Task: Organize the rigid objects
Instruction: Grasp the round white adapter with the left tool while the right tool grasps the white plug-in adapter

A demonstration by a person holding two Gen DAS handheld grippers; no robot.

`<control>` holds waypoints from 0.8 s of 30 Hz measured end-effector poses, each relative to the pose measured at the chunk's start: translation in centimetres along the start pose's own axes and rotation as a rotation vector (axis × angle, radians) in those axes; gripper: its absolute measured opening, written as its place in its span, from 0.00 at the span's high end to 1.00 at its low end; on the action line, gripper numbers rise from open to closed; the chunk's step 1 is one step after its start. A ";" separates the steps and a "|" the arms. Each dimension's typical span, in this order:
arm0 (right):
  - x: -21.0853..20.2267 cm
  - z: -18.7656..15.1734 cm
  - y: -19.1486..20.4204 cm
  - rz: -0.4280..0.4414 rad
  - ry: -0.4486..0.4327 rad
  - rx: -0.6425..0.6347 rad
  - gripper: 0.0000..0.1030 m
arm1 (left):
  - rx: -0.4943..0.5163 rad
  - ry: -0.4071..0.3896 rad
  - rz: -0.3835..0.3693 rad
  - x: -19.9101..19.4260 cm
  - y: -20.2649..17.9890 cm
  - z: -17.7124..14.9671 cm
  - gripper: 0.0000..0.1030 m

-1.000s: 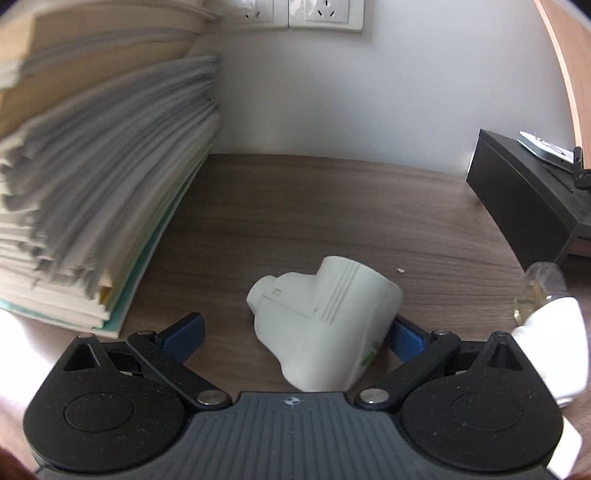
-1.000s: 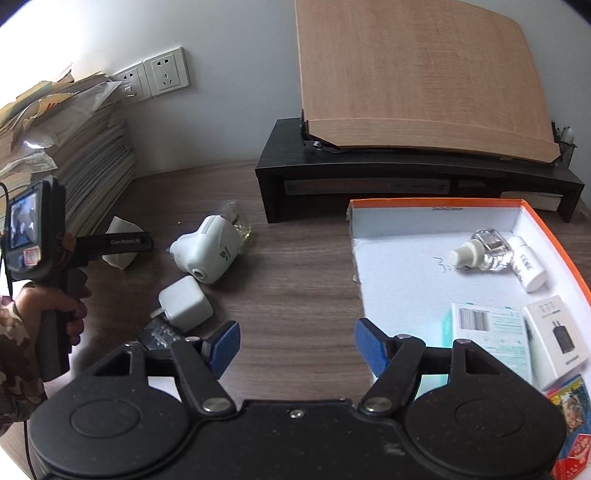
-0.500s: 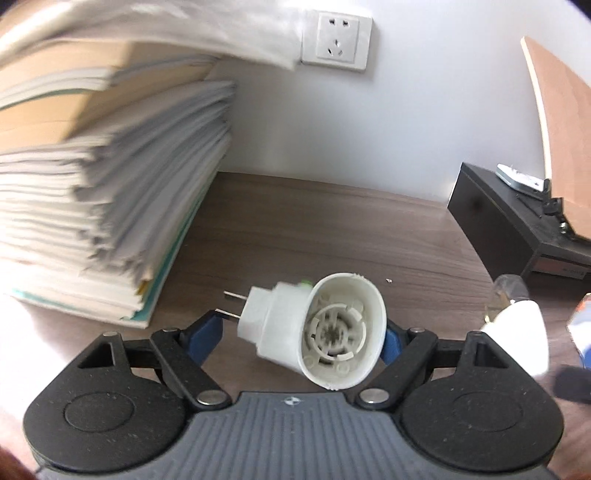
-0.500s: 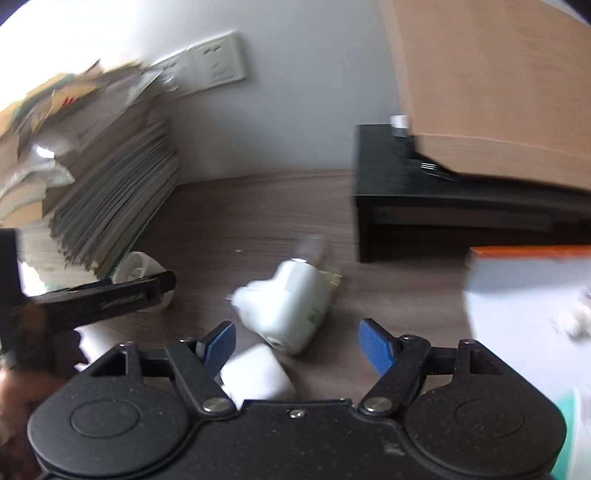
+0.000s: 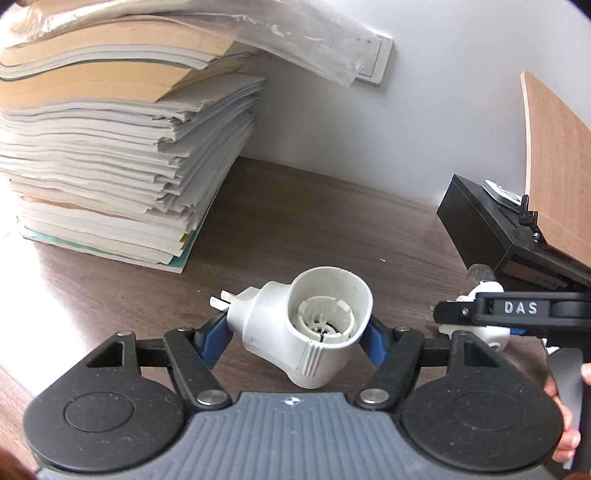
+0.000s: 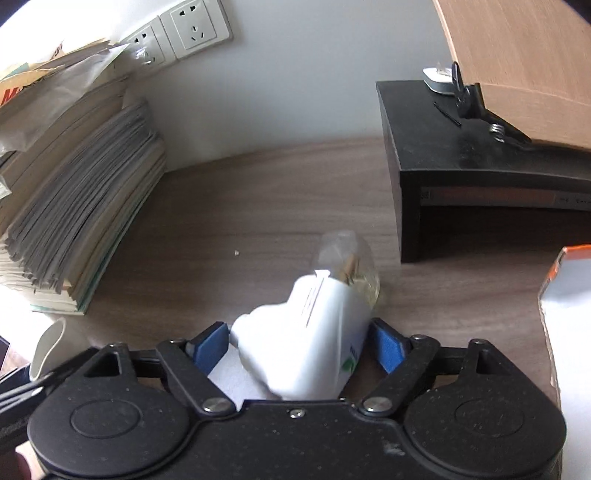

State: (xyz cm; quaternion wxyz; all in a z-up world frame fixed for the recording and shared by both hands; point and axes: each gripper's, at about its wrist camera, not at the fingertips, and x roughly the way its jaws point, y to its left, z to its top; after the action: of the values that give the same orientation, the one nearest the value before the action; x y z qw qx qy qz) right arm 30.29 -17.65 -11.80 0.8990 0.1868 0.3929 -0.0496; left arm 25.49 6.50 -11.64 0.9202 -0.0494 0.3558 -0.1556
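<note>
The worktop [image 5: 314,221] was dark, wood-grained, and ran back to a pale wall. At its left a tall stack of papers and booklets [image 5: 110,166] sat directly on it. To the right stood a black riser [image 6: 480,173], with the corner of an orange-edged box [image 6: 565,314] nearer the front. Between them a white plug-in device with a clear bottle [image 6: 321,325] lay on its side, and a tiny crumb [image 6: 236,253] lay on bare wood.

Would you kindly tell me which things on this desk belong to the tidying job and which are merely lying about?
Part of the job:
- white plug-in holder, lifted in the closing left gripper
- second plug-in device with its bottle, between the opening right gripper pads
- orange-edged box

Lying about:
- paper stack
- black stand
- wall sockets
- wooden board
</note>
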 end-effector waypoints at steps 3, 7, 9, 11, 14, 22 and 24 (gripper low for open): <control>0.0 -0.2 0.1 -0.003 -0.024 -0.009 0.09 | 0.000 0.003 -0.002 0.2 -0.1 0.0 0.29; -0.9 -0.9 0.1 -0.001 -0.063 -0.005 0.10 | 0.004 -0.001 -0.002 0.2 -0.5 0.1 0.29; -1.9 -1.1 0.2 0.007 -0.082 -0.007 0.10 | 0.004 -0.006 -0.007 0.1 -0.7 0.2 0.29; -2.9 -1.0 0.5 -0.002 -0.107 -0.035 0.10 | 0.006 -0.011 -0.011 -0.3 -1.1 0.3 0.29; -4.8 -0.9 0.9 -0.005 -0.131 -0.065 0.10 | 0.014 -0.020 -0.016 -0.9 -2.0 0.4 0.29; -10.5 -1.4 -1.4 -0.024 -0.172 -0.046 0.10 | 0.043 -0.039 -0.036 -3.4 -5.9 0.8 0.29; -11.8 -1.6 -2.4 -0.038 -0.178 -0.037 0.10 | 0.046 -0.038 -0.049 -3.9 -7.2 0.7 0.29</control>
State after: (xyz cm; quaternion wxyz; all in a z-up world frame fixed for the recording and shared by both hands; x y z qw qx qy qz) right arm 20.52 -19.96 -4.91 0.9326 0.1577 0.3157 -0.0758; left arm 21.41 0.94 -7.21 0.9236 -0.0401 0.3332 -0.1853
